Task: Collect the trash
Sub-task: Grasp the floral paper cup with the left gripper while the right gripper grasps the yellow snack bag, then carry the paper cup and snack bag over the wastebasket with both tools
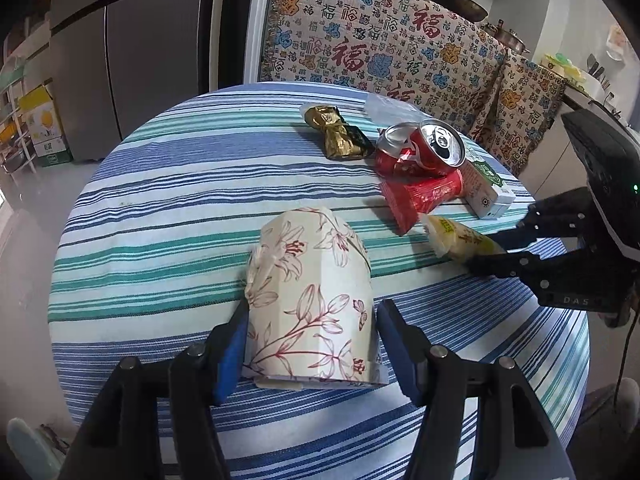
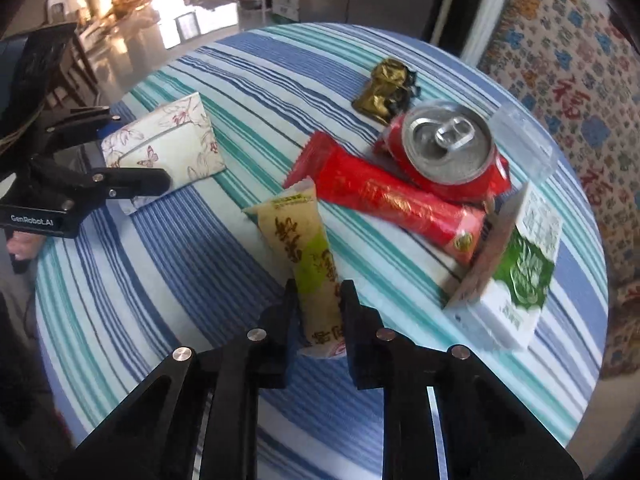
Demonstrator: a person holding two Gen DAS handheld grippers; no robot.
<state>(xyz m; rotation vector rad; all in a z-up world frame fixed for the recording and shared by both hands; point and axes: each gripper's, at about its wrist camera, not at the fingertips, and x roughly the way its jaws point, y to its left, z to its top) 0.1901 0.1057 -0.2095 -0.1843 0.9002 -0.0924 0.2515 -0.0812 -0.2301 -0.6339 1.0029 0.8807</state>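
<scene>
1. Striped blue, teal and white cloth covers the round surface (image 1: 168, 184), with a patterned blanket (image 1: 380, 40) draped behind it and a grey fridge (image 1: 132, 40) to the far left.
2. The left claw (image 1: 310, 340) straddles a floral tissue pack (image 1: 312, 296) lying on the surface; its blue pads (image 1: 232, 352) sit against both sides of the pack, clenched around it.
3. The right claw (image 2: 318, 304) is clenched on the lower end of a yellow-green snack wrapper (image 2: 304, 248), whose top points away toward the pile.
4. The trash pile sits at the far right of the surface: a crushed red can (image 2: 448, 148) resting on a red wrapper (image 2: 384, 200), beside a white-and-green carton (image 2: 516, 272).
5. A crumpled gold wrapper (image 1: 340, 136) lies just beyond the can, and a clear plastic piece (image 1: 386, 106) lies behind it.
</scene>
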